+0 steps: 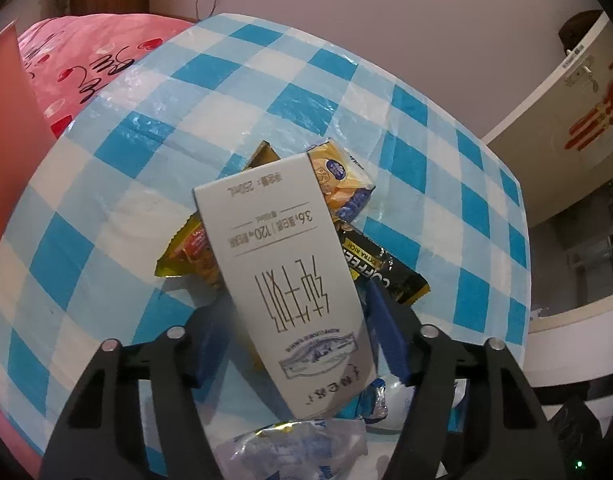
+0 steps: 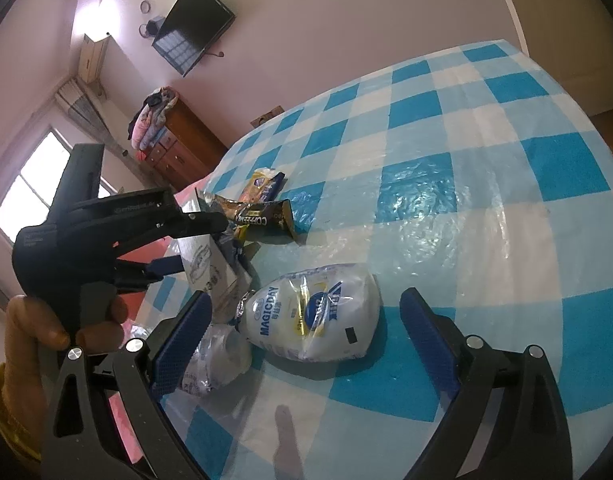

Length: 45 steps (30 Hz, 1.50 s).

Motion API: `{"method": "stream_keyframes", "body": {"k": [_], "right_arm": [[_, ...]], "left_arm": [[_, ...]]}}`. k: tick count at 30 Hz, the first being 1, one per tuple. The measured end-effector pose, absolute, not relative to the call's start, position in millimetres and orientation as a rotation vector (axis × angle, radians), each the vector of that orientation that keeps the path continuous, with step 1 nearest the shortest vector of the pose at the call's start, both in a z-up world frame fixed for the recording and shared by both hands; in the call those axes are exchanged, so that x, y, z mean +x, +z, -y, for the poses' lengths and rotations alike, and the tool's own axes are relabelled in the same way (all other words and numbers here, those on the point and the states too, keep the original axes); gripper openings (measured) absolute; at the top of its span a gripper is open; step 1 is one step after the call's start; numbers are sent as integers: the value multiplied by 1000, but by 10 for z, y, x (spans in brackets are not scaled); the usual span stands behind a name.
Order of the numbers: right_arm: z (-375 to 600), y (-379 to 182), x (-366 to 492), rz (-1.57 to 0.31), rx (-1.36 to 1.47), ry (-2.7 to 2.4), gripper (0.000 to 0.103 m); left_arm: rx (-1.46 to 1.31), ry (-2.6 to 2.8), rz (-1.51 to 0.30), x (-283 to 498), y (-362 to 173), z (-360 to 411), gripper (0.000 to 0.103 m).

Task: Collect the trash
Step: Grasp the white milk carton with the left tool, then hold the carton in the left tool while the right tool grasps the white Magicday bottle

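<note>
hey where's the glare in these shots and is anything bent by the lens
Right wrist view: glare on the plastic tablecloth and a blown-out window. Left wrist view: even light, the milk carton sharp. Both views: fisheye bows the table edges.

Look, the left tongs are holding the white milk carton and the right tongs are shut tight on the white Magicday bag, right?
Half right. The left tongs do hold the white milk carton, but the right wrist view shows the right tongs open, one finger each side of the white Magicday bag.
</note>
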State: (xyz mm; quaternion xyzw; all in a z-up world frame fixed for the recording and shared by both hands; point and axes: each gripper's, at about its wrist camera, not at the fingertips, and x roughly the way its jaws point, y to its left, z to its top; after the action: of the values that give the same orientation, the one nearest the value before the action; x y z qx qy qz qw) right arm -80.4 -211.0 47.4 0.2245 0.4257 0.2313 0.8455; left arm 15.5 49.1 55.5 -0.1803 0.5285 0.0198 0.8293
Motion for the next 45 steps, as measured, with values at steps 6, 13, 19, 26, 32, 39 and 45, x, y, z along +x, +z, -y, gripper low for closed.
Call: {"method": "stream_keyframes", "body": {"k": [6, 13, 19, 26, 32, 39, 45], "right_arm": [[2047, 472, -797, -902, 440, 492, 94], [1951, 471, -812, -912, 398, 522, 94], [1863, 473, -821, -921, 346, 529, 94], [1701, 484, -972, -940, 306, 575, 94], [1325, 549, -1263, -975, 271, 682, 94], [1316, 805, -1268, -895, 116, 482, 94], [1255, 701, -985, -922, -19, 366, 85]], "left_arm": [[-383, 7, -1123, 60, 587, -619, 57], [-370, -35, -1105, -99, 642, -863, 56], [-311, -73, -1076, -217, 676, -1027, 56], [-280, -133, -1060, -315, 611, -1162, 56], [-264, -177, -1036, -391, 625, -1257, 56], [-281, -233, -1009, -468, 638, -1432, 56], [-278, -277, -997, -532, 648, -1526, 56]]}}
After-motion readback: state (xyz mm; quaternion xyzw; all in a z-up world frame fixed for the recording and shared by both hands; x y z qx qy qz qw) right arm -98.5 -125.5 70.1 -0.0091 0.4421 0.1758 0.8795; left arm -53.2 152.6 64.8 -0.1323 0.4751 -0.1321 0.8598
